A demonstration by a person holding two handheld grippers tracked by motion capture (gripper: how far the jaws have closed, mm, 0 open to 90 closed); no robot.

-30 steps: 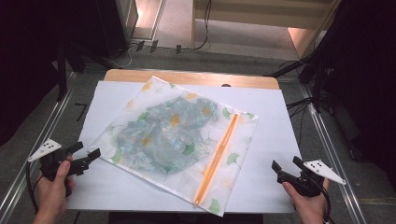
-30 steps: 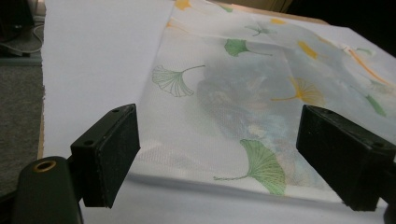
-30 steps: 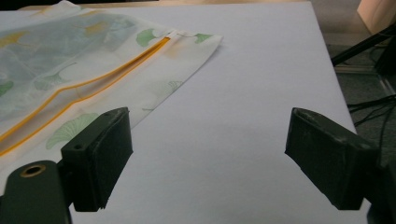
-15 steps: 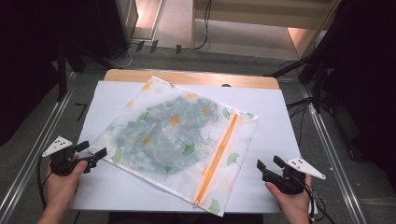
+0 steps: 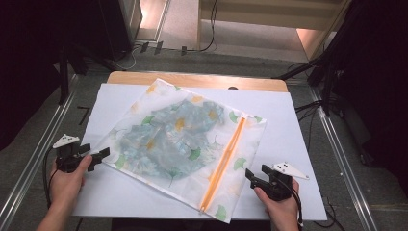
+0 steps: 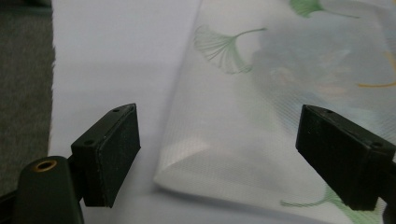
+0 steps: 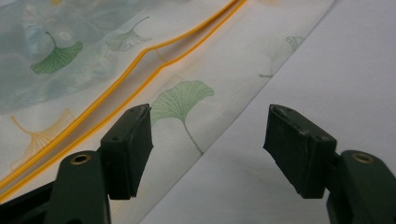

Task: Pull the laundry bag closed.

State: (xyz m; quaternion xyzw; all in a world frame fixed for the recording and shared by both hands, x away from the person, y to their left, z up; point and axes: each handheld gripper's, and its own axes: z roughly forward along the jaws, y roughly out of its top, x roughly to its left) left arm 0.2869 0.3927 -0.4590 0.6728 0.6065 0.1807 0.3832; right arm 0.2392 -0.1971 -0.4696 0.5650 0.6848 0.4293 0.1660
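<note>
Both grippers' jaws wide open, left gripper (image 5: 98,156) straddling the bag (image 5: 185,144) corner and right gripper (image 5: 252,177) its edge, bag flat mid-table (image 5: 288,110) so I can pinch both sides

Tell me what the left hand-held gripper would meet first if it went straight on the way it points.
Probably the near corner of the leaf-print mesh bag. The left hand-held gripper has its jaws open with that corner lying between and just ahead of them on the white sheet. The depth is hard to judge.
</note>
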